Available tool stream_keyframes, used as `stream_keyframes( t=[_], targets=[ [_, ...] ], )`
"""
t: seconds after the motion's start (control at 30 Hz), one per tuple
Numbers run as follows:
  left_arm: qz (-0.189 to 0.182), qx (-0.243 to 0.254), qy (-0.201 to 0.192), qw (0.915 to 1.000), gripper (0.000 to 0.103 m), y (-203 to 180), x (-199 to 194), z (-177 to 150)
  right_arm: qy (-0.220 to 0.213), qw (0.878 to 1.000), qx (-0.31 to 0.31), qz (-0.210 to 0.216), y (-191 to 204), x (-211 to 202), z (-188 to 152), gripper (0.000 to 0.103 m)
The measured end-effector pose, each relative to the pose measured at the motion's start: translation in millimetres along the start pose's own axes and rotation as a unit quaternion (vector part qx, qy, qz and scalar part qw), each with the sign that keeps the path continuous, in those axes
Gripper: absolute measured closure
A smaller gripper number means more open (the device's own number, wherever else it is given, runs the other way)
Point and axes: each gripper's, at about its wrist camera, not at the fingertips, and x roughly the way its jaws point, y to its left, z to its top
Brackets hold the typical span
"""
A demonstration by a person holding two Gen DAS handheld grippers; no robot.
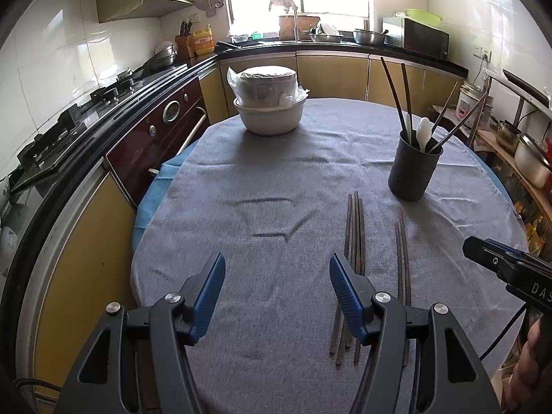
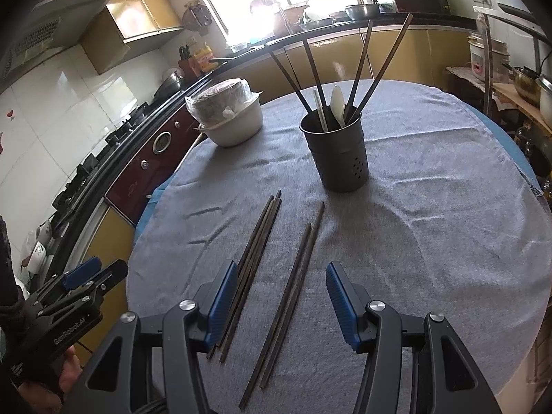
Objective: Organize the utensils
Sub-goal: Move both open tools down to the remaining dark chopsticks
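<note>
A dark utensil holder (image 1: 414,169) (image 2: 338,151) stands on the grey cloth, holding several chopsticks and a white spoon (image 1: 423,132) (image 2: 338,103). Several dark chopsticks lie bunched (image 1: 355,238) (image 2: 258,241) on the cloth, and a separate pair (image 1: 403,258) (image 2: 296,276) lies to their right. My left gripper (image 1: 276,276) hovers open above the cloth, its right finger over the bunch. My right gripper (image 2: 281,286) is open too, with the pair lying below the gap between its fingers. Nothing is held by either.
A white bowl (image 1: 270,117) (image 2: 234,127) carrying a plastic-wrapped container sits at the table's far side. A stove and dark red oven (image 1: 155,131) run along the left counter. Pots on a shelf (image 1: 528,158) stand at the right. A hand holds each gripper handle.
</note>
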Motion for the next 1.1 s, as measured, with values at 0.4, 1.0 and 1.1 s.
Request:
stream_keyframes(
  t=[0.4, 1.0, 1.1],
  targets=[
    [0.000, 0.004, 0.009, 0.9999, 0.039, -2.5, 8.2, -1.8, 0.009, 1.000, 0.006, 0.001, -1.6, 8.3, -2.4, 0.047],
    [-0.039, -0.007, 0.073, 0.9966, 0.039, -2.2, 62.5, 0.5, 0.041, 0.998, 0.049, -0.009, -26.6, 44.7, 6.0, 0.059],
    [-0.065, -0.008, 0.089, 0.9939, 0.039, -4.8, 78.9, 4.2, 0.054, 0.997, 0.049, -0.019, -29.1, 60.7, 10.4, 0.064]
  ],
)
